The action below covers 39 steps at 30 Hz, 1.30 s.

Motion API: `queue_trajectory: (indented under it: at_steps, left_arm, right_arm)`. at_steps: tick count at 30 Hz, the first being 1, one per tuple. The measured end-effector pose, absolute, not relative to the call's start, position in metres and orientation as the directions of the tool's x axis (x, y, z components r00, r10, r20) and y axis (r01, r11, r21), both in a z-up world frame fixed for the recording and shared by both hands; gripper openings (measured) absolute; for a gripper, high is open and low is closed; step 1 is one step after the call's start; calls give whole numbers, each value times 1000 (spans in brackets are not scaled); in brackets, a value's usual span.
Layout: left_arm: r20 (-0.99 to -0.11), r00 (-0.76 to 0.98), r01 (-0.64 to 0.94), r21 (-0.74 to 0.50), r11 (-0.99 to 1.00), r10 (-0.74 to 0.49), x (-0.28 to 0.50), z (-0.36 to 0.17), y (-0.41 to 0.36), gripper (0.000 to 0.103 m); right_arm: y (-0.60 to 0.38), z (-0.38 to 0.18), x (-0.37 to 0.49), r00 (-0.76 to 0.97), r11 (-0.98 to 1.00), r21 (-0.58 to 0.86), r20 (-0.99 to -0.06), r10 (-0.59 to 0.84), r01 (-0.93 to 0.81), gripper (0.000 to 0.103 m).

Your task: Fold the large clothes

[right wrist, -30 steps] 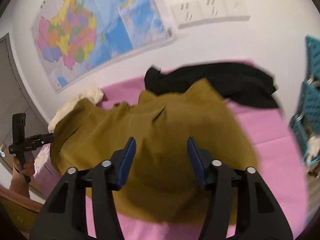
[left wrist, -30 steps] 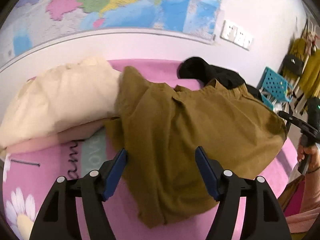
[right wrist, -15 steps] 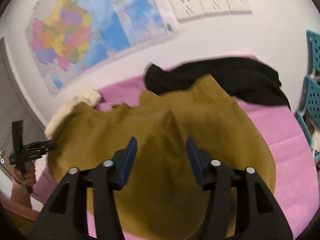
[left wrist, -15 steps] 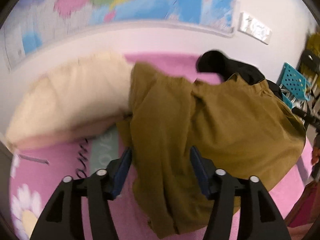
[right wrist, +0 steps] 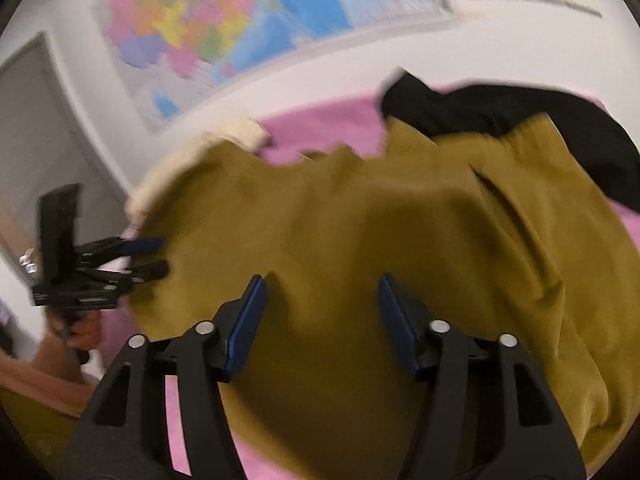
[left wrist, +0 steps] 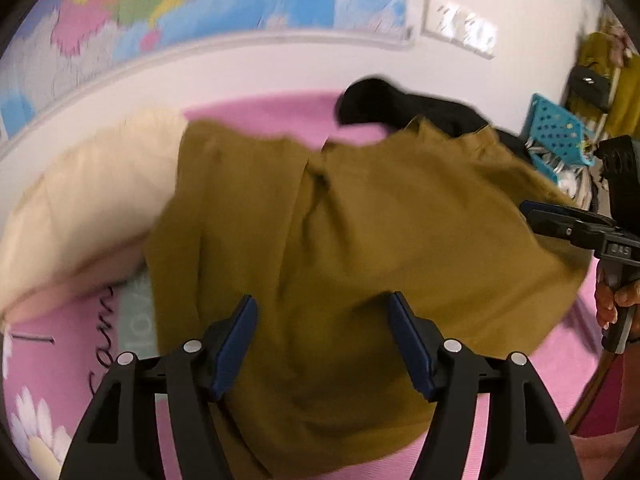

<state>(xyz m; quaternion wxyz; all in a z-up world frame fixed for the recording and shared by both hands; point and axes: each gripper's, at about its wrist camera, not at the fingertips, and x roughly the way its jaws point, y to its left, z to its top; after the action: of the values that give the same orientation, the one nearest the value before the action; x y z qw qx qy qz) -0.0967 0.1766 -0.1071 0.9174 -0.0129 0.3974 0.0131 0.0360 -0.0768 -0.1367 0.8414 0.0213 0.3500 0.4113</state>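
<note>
- The left gripper (left wrist: pixel 322 340) is opening: its blue fingers (left wrist: pixel 236 340) stand wide apart above the olive-brown garment (left wrist: pixel 360 240), and nothing is pinched between them.
- The right gripper (right wrist: pixel 322 320) is closing, yet its fingers (right wrist: pixel 248 324) still stand apart over the same garment with no cloth caught between the pads.
- The garment lies spread on the pink bed cover (left wrist: pixel 272 112), directly ahead of and beneath both pairs of fingers.
- One black garment (right wrist: pixel 520 116) lies beyond the fingers, touching the olive one's far edge; one cream pillow (left wrist: pixel 88 200) lies to the left of the left fingers, partly under the olive cloth.
- One map (right wrist: pixel 224 24) hangs on the wall behind.
- One teal basket (left wrist: pixel 558 140) sits far right, cut off.
- Both views are motion-blurred; the garment's near hem is hidden behind the gripper bodies.
</note>
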Motion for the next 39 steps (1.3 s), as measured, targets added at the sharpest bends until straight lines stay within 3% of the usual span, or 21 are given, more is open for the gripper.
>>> queue_trajectory:
  at_steps: [3, 6, 11, 14, 19, 25, 30, 35, 39]
  left_arm:
    - [-732, 681, -33, -50, 998, -14, -97, -112, 183, 64]
    - [-726, 688, -40, -61, 997, -16, -102, -107, 183, 64]
    - [-680, 731, -4, -90, 996, -58, -123, -94, 186, 68]
    - [-699, 712, -17, -112, 994, -67, -122, -104, 194, 68]
    - [-692, 717, -14, -140, 990, -88, -121, -109, 197, 68]
    - [-664, 738, 7, -172, 985, -121, -141, -96, 199, 71]
    - [-655, 743, -6, -208, 978, -135, -160, -94, 209, 72]
    - [-654, 742, -14, -241, 970, -152, -176, -94, 213, 76]
    - [-668, 725, -13, -261, 965, -170, -186, -100, 214, 78]
  right_arm:
    - [-84, -144, 44, 380, 638, 406, -554, 741, -654, 45]
    - [-83, -135, 32, 412, 655, 370, -551, 726, -659, 54]
    - [-75, -110, -6, 385, 563, 324, -473, 792, -760, 57]
    - [-53, -116, -15, 358, 544, 266, -518, 777, -796, 57]
    - [-45, -148, 4, 355, 600, 293, -587, 728, -744, 55]
    - [-50, -123, -21, 390, 583, 247, -539, 746, -774, 63]
    - [-26, -104, -68, 358, 464, 84, -521, 775, -882, 76]
    - [15, -128, -98, 355, 370, -111, -617, 702, -922, 79]
    - [39, -156, -117, 459, 324, -325, -630, 626, -888, 79]
